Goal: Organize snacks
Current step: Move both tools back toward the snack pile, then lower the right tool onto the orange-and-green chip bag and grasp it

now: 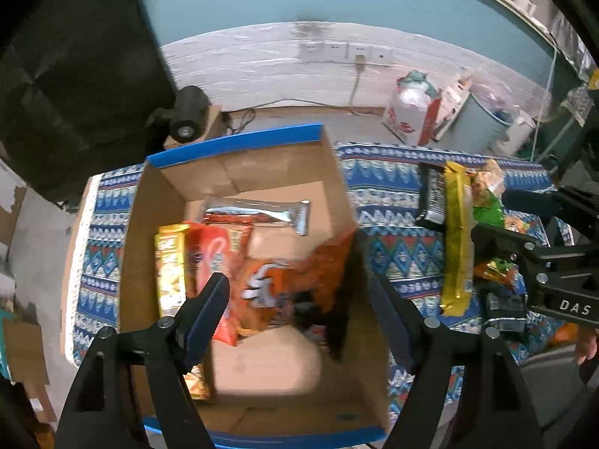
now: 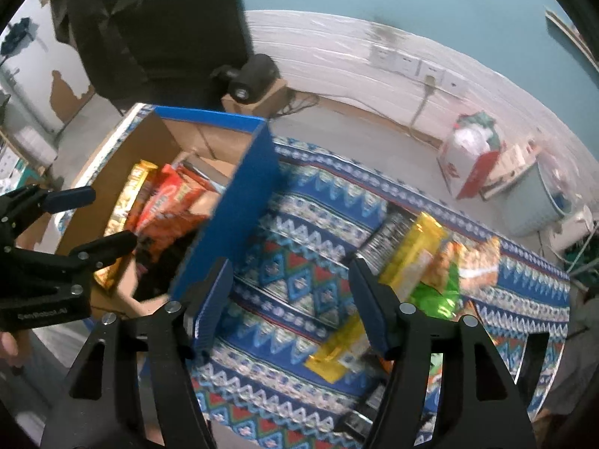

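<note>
Left gripper (image 1: 299, 299) spread over cardboard box (image 1: 149, 224) — orange bag (image 1: 284, 280) apparently loose below; right gripper (image 2: 290, 292) spread, empty, above counter (image 2: 299, 202).

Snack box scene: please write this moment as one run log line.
left gripper: open, over cardboard box | right gripper: open, empty, over patterned cloth | loose snacks: on cloth
</note>
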A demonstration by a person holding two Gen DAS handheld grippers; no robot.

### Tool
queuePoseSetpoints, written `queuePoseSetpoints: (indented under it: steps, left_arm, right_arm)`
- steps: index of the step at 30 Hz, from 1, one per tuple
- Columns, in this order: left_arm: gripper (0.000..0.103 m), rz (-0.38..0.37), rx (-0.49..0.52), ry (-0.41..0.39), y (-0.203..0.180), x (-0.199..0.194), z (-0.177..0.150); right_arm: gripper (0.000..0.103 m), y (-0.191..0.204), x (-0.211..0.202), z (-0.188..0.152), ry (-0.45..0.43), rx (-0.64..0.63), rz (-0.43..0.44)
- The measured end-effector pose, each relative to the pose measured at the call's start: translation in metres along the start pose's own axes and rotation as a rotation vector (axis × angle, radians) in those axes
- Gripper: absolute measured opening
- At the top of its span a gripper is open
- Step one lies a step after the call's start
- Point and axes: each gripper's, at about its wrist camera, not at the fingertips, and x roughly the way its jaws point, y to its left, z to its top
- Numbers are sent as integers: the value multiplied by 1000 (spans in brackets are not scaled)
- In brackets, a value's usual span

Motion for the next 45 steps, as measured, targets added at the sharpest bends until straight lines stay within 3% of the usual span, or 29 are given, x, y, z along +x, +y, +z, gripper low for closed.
queuePoseSetpoints:
  steps: [24, 34, 45]
  left_arm:
    - [79, -68, 168, 82, -121, 27, 5]
    - [80, -72, 188, 131, -145, 55, 6]
    - [80, -69, 174, 206, -161, 94, 8]
  right_arm:
    - [71, -123, 1, -73, 60, 207, -107]
    - [73, -160, 34, -97, 134, 280, -169]
    - [75, -173, 65, -109, 187, 293, -200]
